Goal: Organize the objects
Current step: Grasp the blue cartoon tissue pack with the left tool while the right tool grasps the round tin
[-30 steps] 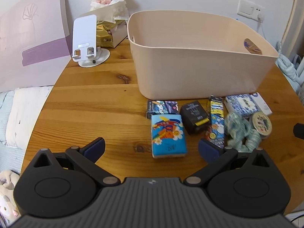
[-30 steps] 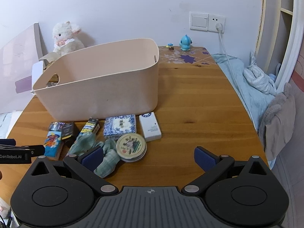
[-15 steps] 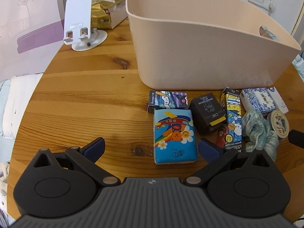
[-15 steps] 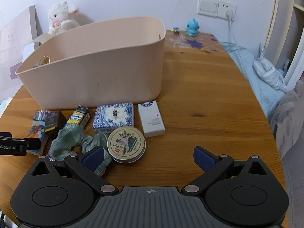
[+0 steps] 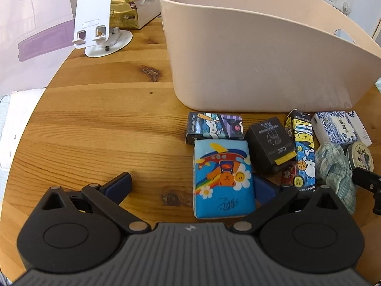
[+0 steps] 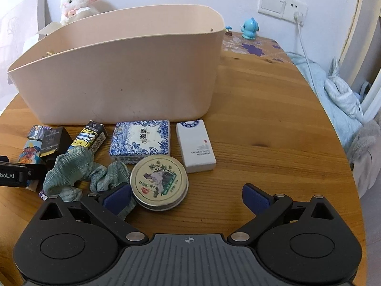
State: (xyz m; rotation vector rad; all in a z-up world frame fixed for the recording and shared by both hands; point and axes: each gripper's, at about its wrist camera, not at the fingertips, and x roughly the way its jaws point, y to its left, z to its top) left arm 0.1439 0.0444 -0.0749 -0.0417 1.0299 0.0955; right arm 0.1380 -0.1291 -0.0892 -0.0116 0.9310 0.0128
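Observation:
A beige bin (image 5: 257, 54) (image 6: 123, 76) stands on the round wooden table. In front of it lie a blue cartoon pack (image 5: 222, 178), a dark cartoon box (image 5: 214, 127), a black box (image 5: 271, 147), a tall cartoon carton (image 5: 302, 152), a green cloth (image 6: 78, 171), a blue-and-white box (image 6: 140, 140), a round tin (image 6: 159, 184) and a white box (image 6: 195, 145). My left gripper (image 5: 190, 188) is open, low over the table, its right finger beside the blue pack. My right gripper (image 6: 187, 196) is open, its left finger touching the tin and cloth.
A white phone stand (image 5: 97, 19), a gold packet (image 5: 126, 12) and a plush lamb (image 6: 76, 2) sit behind the bin. A blue figurine (image 6: 248, 28) stands at the far edge by a wall socket (image 6: 282, 3). A bed (image 6: 338, 95) lies right of the table.
Both grippers have moved forward and down toward the row of objects. The left now straddles the blue pack's side; the right has reached the tin. Jaws stay open.

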